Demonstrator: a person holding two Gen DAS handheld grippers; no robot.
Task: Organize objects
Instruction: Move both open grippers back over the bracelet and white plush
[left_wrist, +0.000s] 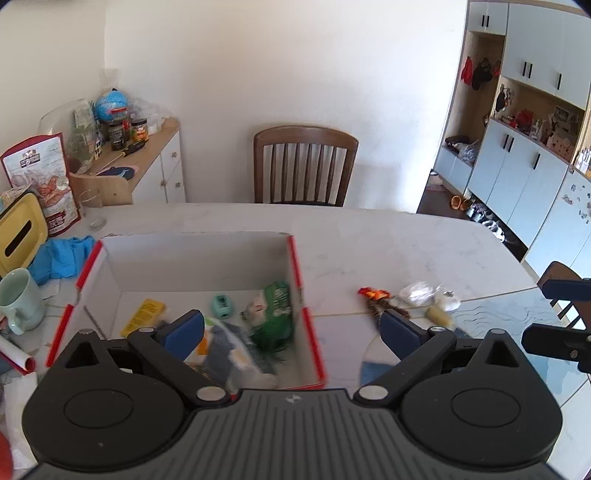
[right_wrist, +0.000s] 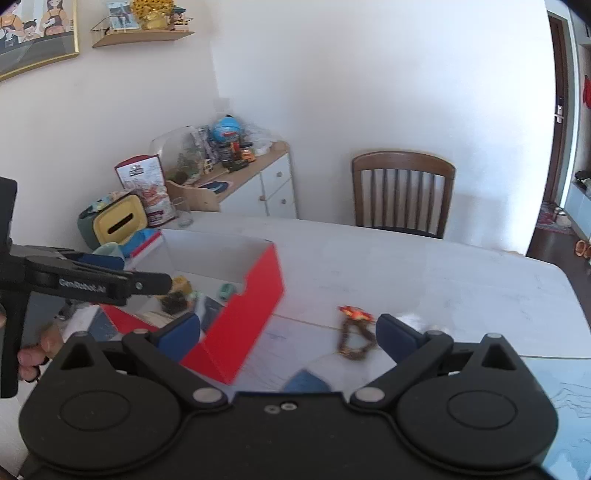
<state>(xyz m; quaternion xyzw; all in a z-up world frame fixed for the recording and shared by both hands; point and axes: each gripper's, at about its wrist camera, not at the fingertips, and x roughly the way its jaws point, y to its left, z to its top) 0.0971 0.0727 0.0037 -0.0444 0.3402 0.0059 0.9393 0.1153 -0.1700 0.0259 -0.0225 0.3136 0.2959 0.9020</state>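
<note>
A red-and-white cardboard box (left_wrist: 295, 258) stands open on the white table (left_wrist: 369, 236). Inside lie a green snack bag (left_wrist: 275, 314), a yellow packet (left_wrist: 144, 315), a teal small item (left_wrist: 222, 305) and a grey-white pouch (left_wrist: 229, 347). My left gripper (left_wrist: 291, 332) is open and empty above the box's near right corner. My right gripper (right_wrist: 288, 336) is open and empty, to the right of the box (right_wrist: 258, 295). A brown bead string with a red-orange tassel (right_wrist: 354, 332) lies on the table between its fingers. A crumpled clear wrapper (left_wrist: 421, 291) and a pale yellow piece (left_wrist: 437, 315) lie beside the beads (left_wrist: 376, 299).
A mint mug (left_wrist: 18, 299), blue cloth (left_wrist: 62, 254), yellow tissue box (left_wrist: 18, 236) and red bag (left_wrist: 44, 177) crowd the table's left. A wooden chair (left_wrist: 304, 166) stands at the far side. A white cabinet (left_wrist: 162, 162) carries jars. A blue mat (left_wrist: 517, 325) covers the right.
</note>
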